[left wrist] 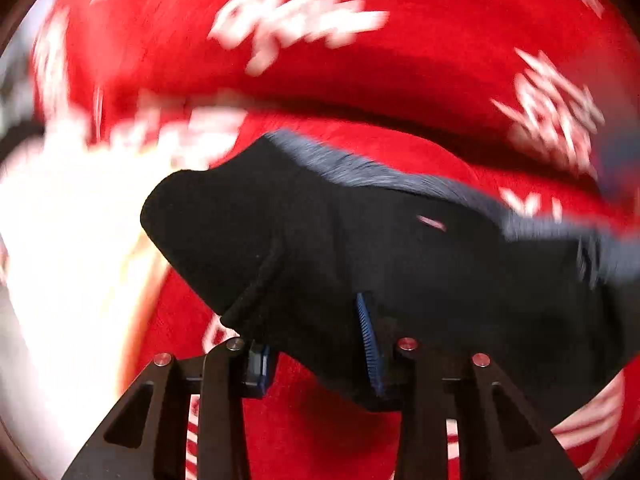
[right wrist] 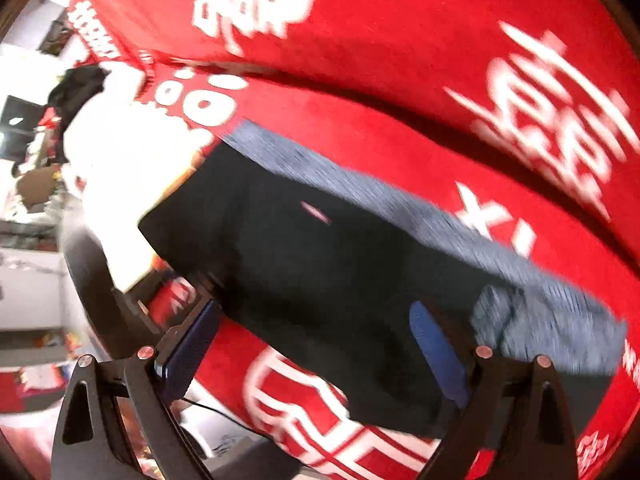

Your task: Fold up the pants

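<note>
The dark pants (left wrist: 400,248) with a grey waistband (left wrist: 360,164) lie folded over a red cloth with white characters (left wrist: 440,80). In the left wrist view my left gripper (left wrist: 316,344) has its jaws apart, the pants fabric draped over and between the blue pads (left wrist: 370,340). In the right wrist view the pants (right wrist: 320,264) and waistband (right wrist: 400,208) stretch across the frame. My right gripper (right wrist: 316,344) stands wide open, its right blue pad (right wrist: 438,352) against the fabric, the left pad (right wrist: 192,344) beside the pants' edge. Both views are motion-blurred.
The red cloth (right wrist: 400,40) covers the surface and ends at the left (right wrist: 120,60). Beyond it stand a bright white area (right wrist: 120,160), a dark object (right wrist: 76,88) and room clutter (right wrist: 32,200). A cable (right wrist: 216,412) runs below the cloth edge.
</note>
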A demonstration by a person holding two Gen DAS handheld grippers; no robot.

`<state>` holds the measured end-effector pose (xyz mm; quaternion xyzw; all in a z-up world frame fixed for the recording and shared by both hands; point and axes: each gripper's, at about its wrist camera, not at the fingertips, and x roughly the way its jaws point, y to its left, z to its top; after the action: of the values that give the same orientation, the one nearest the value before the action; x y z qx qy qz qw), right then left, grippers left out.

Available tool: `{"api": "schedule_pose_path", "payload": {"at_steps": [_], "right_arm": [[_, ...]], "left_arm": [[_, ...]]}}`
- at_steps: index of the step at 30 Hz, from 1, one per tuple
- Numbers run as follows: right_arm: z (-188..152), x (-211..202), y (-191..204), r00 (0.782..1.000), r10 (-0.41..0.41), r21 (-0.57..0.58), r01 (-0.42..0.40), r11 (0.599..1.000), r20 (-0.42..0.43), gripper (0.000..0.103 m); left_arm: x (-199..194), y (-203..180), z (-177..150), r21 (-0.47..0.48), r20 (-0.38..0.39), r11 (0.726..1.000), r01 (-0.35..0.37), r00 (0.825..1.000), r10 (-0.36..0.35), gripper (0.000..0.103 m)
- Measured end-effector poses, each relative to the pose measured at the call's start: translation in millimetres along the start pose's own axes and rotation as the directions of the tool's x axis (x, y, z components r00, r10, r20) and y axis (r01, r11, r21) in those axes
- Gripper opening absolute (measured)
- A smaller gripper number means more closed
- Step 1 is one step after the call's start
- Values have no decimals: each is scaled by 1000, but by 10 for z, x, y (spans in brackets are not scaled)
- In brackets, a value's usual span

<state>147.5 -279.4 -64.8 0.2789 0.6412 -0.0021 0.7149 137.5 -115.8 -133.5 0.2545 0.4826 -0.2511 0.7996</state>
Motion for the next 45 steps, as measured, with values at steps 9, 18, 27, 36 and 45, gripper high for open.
{"api": "schedule_pose_path", "payload": {"at_steps": [9, 18, 27, 36, 45], "right_arm": [[976, 593, 1057, 956, 85, -193, -143, 971, -279, 99], [913, 1313, 1217, 885, -57, -253, -70, 965, -462, 23], [502, 202, 448, 957, 196, -95, -220, 971, -213, 18], [-476, -1186, -1027, 935, 334, 120, -348, 930, 118, 19], [-1648, -1502, -2623, 895, 346, 332, -430, 840, 283, 21]], "left_arm": [[-29, -201, 28, 124, 31, 988, -92, 996, 89, 37], [-167, -285, 1, 160, 47, 982, -103, 994, 97, 37], [-973, -855, 239, 243, 165, 970, -24, 986, -17, 37], [-1717, -2154, 353, 421, 182, 894, 154, 951, -250, 37], [-1773, -3496, -49, 617, 102, 764, 191, 942, -319, 37]]}}
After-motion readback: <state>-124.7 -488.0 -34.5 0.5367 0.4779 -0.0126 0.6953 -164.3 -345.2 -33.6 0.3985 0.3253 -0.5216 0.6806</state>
